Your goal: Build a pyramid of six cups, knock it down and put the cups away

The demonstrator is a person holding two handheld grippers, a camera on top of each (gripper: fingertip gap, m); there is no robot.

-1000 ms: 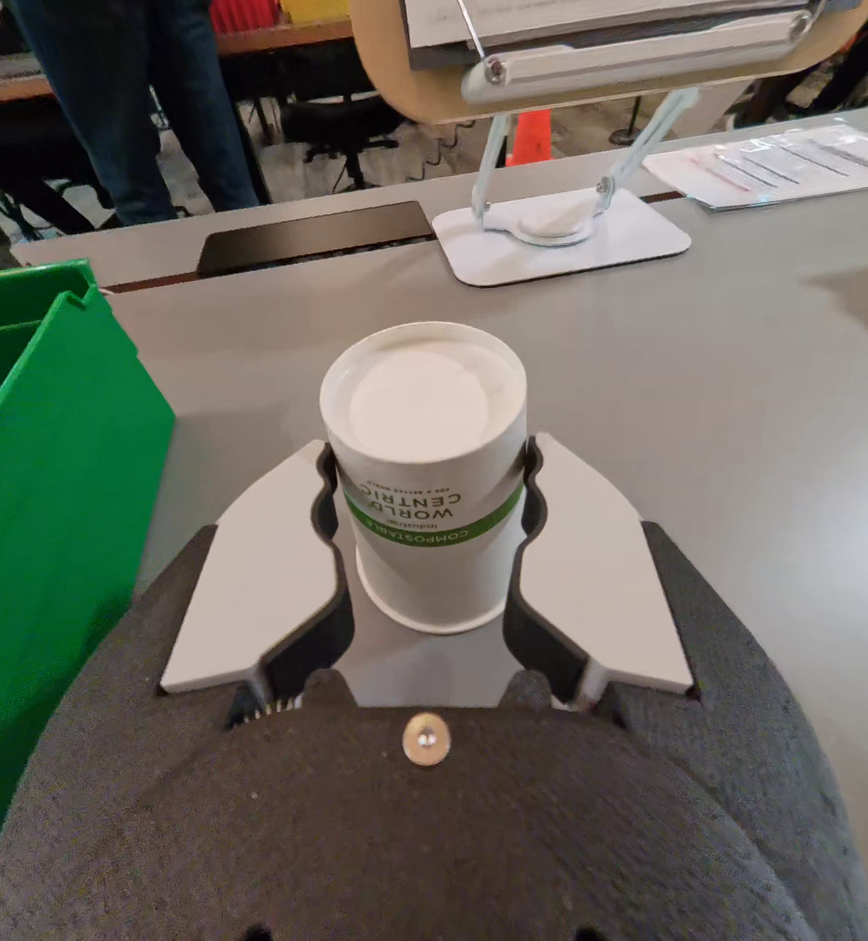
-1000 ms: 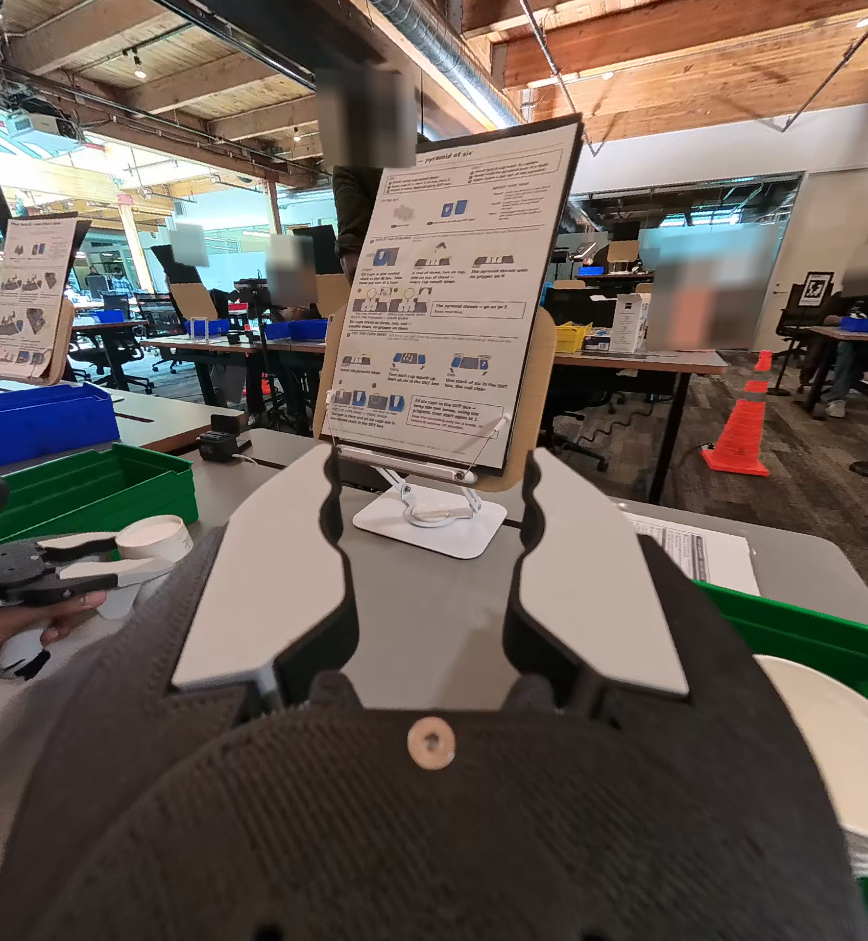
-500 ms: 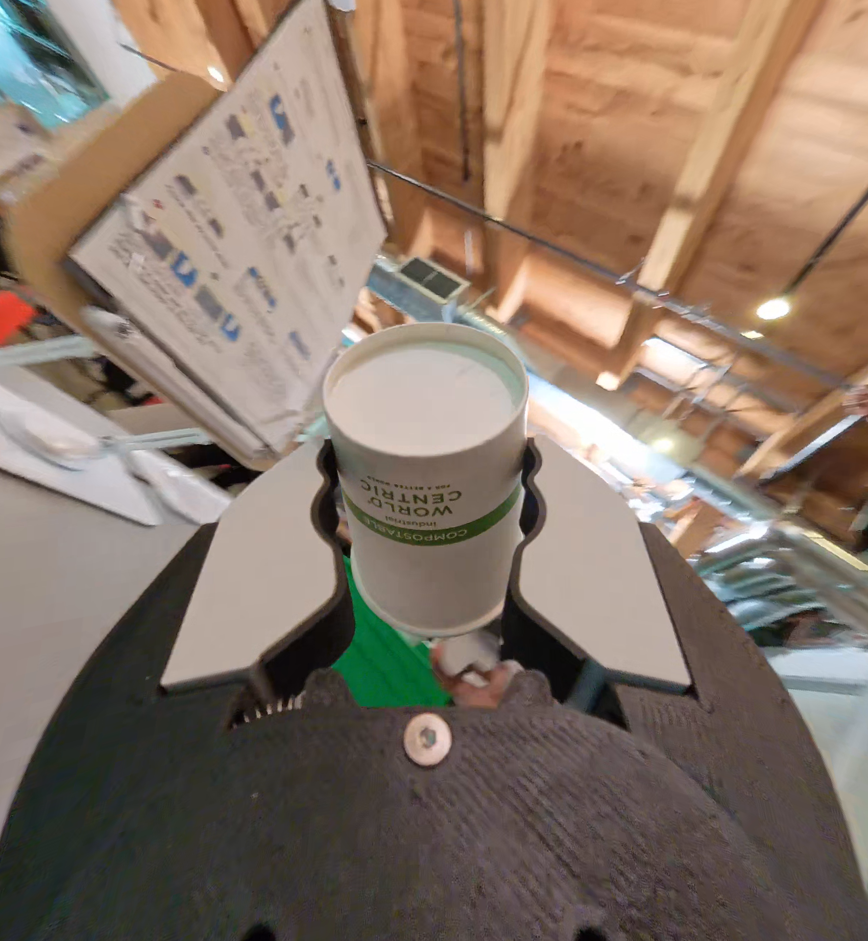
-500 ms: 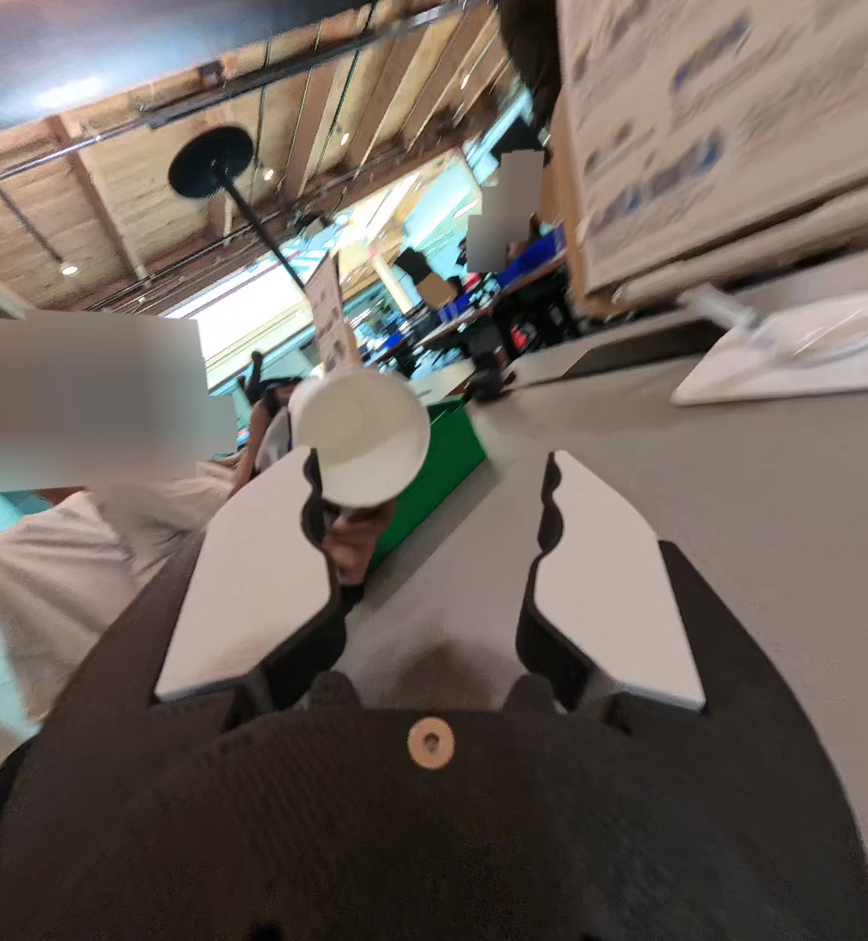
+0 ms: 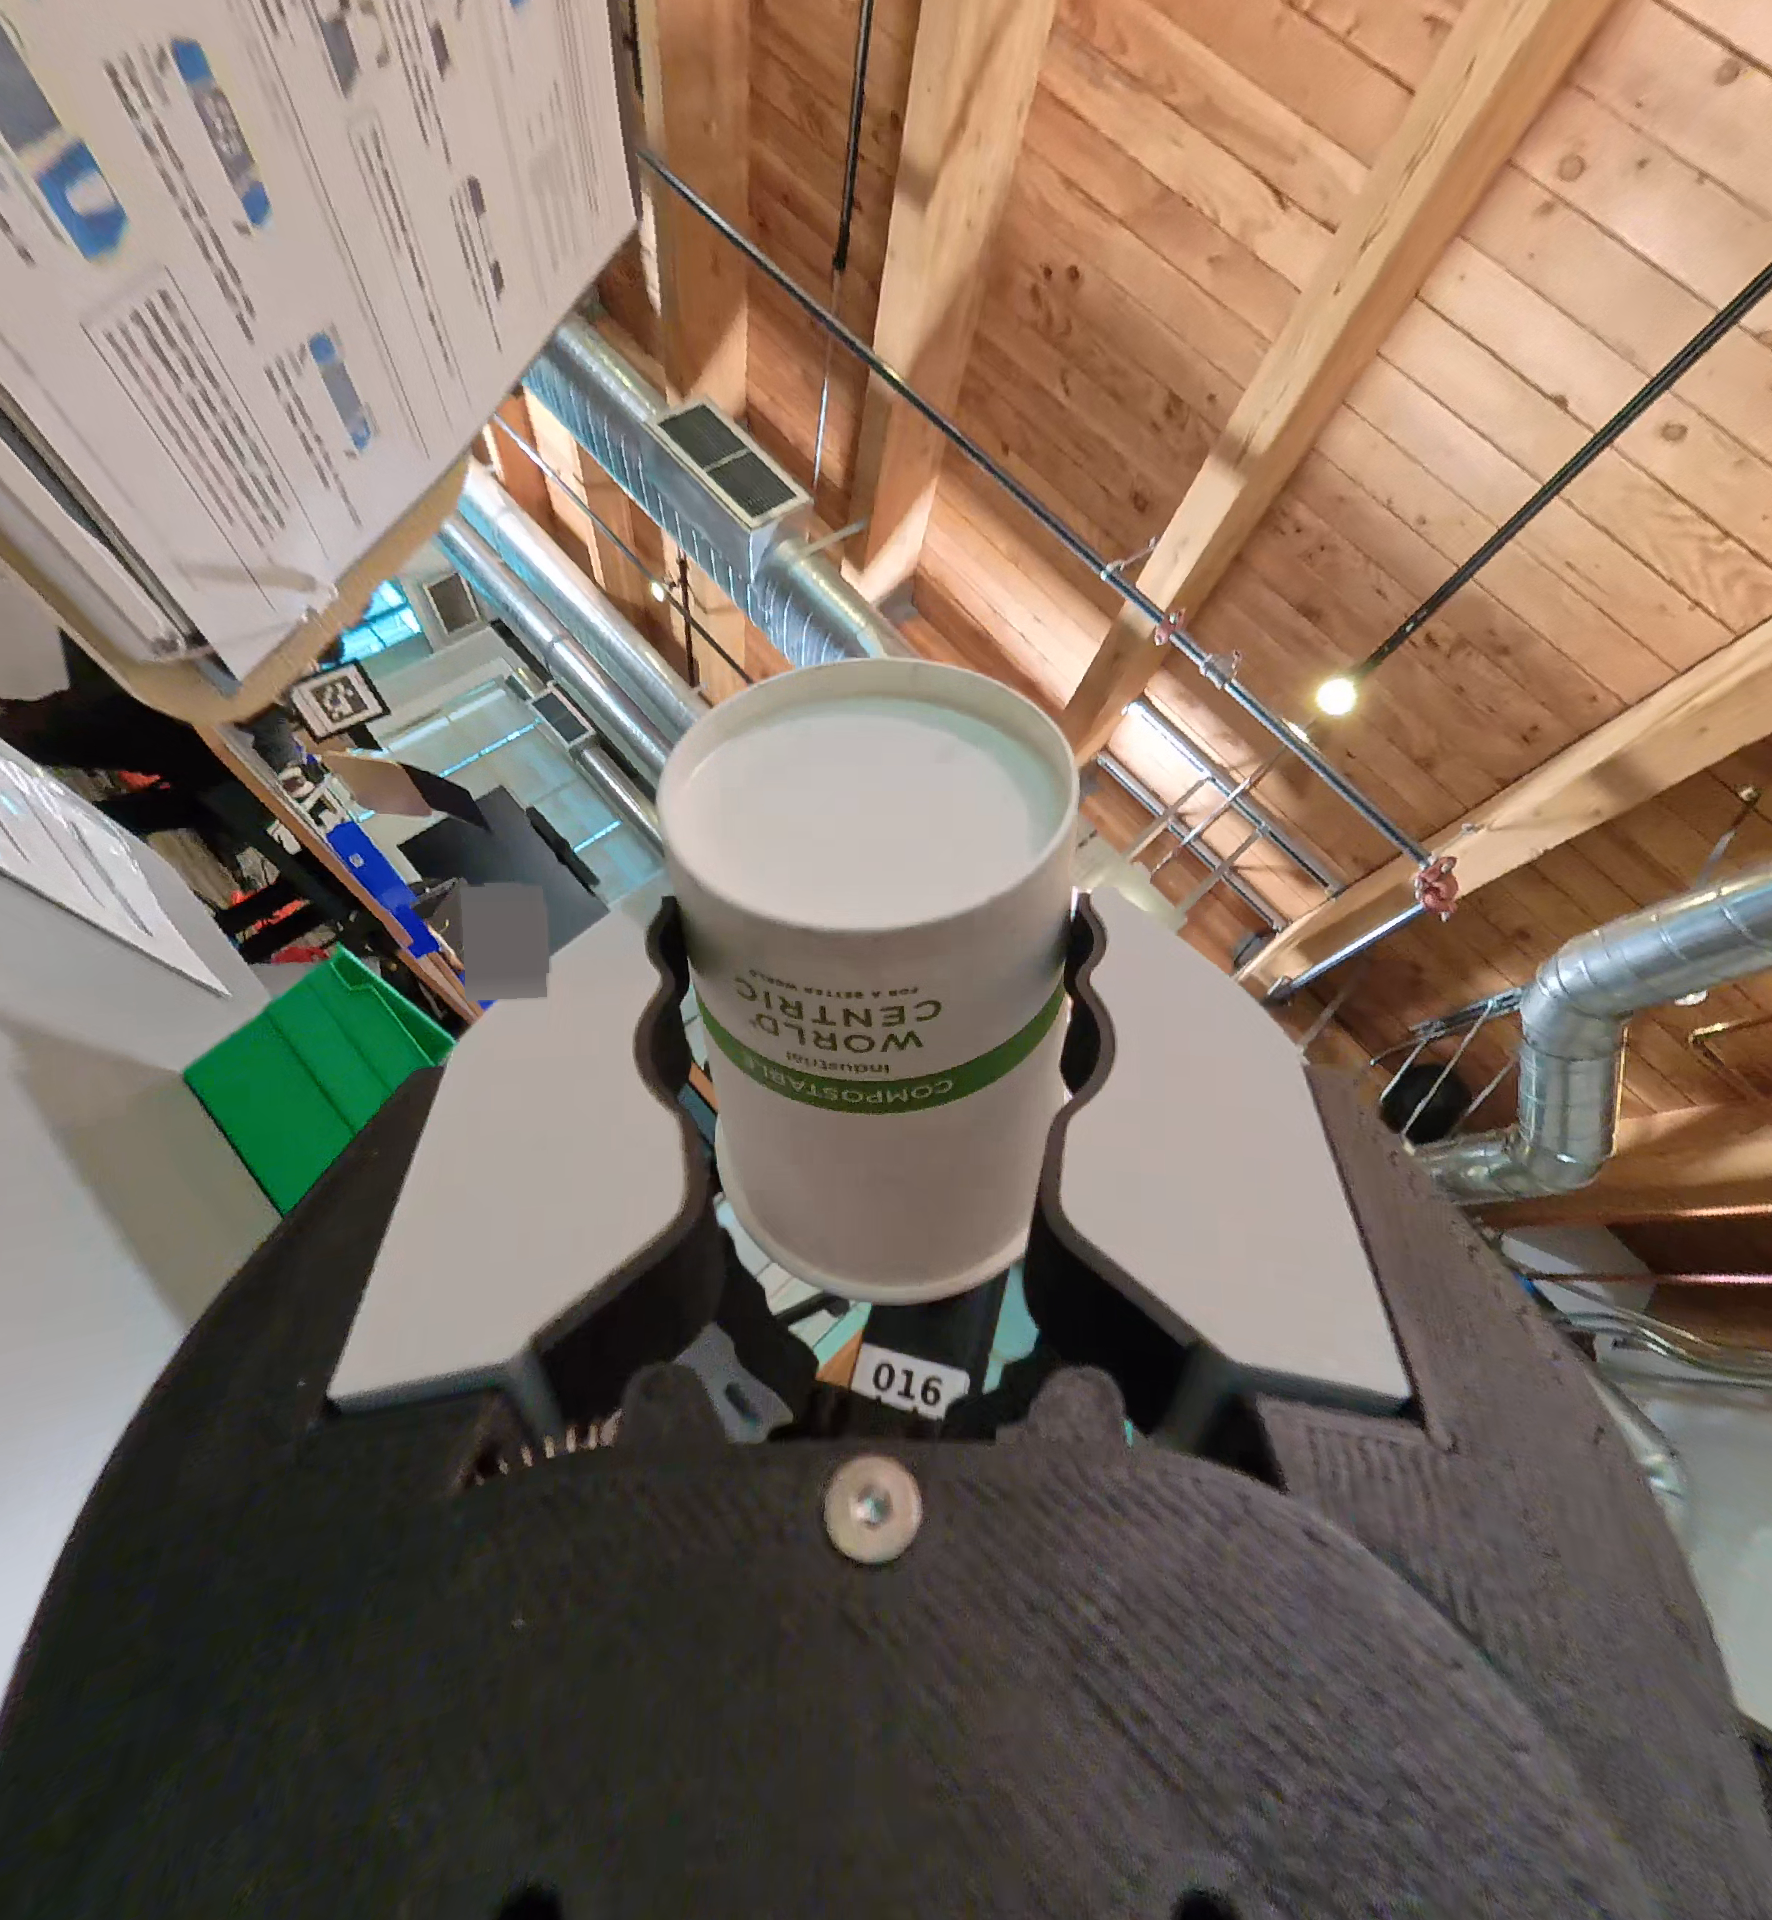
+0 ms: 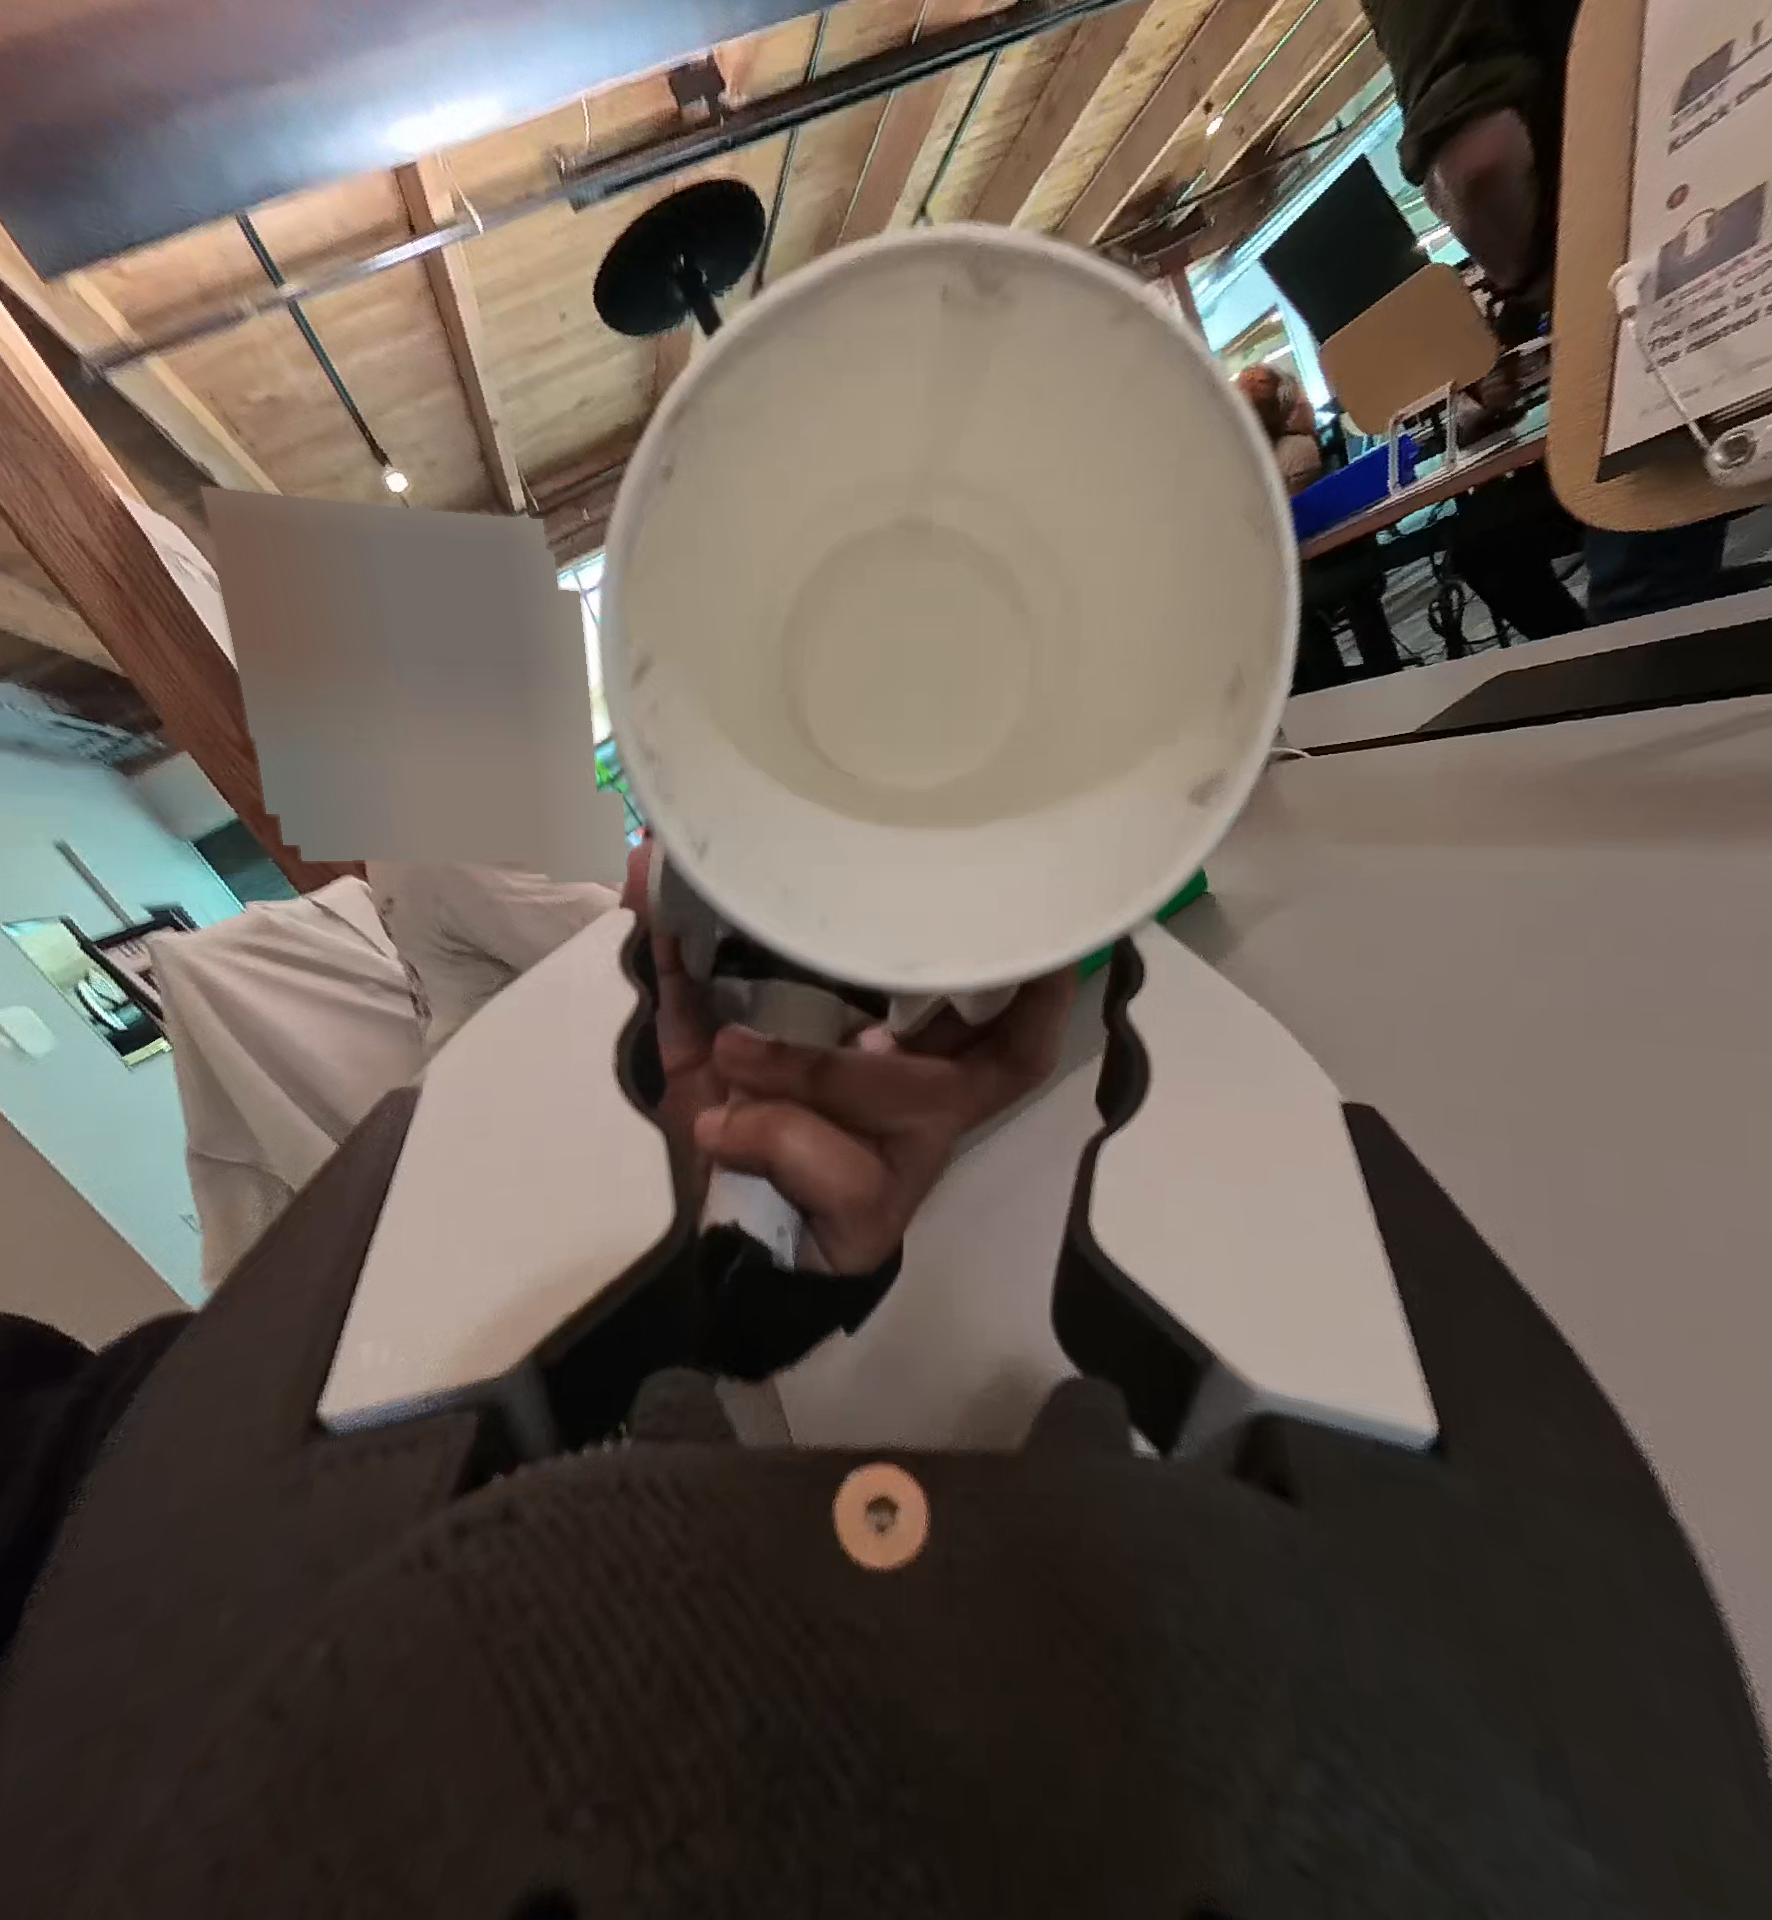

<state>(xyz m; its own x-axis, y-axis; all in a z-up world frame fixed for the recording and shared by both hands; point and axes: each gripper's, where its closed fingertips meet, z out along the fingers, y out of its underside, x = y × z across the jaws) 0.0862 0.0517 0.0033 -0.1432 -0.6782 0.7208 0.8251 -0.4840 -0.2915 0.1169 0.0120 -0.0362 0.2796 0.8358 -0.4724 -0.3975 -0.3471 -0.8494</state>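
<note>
My left gripper [image 5: 871, 935] is shut on a white paper cup [image 5: 866, 997] with a green band. It holds the cup off the table, bottom end away from the camera, against the wooden ceiling. In the right wrist view the same cup [image 6: 944, 623] faces me with its empty open mouth, close in front of and just above my right gripper [image 6: 882, 961]. That gripper is open and empty. A hand [image 6: 840, 1143] holding the left gripper shows between the right fingers.
A grey table [image 5: 30, 1143] lies to the left with a green bin [image 5: 310, 1049] on it. A printed sheet on a stand [image 5: 238, 260] hangs over the upper left; it also shows in the right wrist view [image 6: 1713, 260]. A person in white clothing [image 6: 290, 997] is at left.
The left gripper lifted the cup off the table and tilted it up toward the ceiling. The right gripper swung left and now faces the cup's mouth from close by.
</note>
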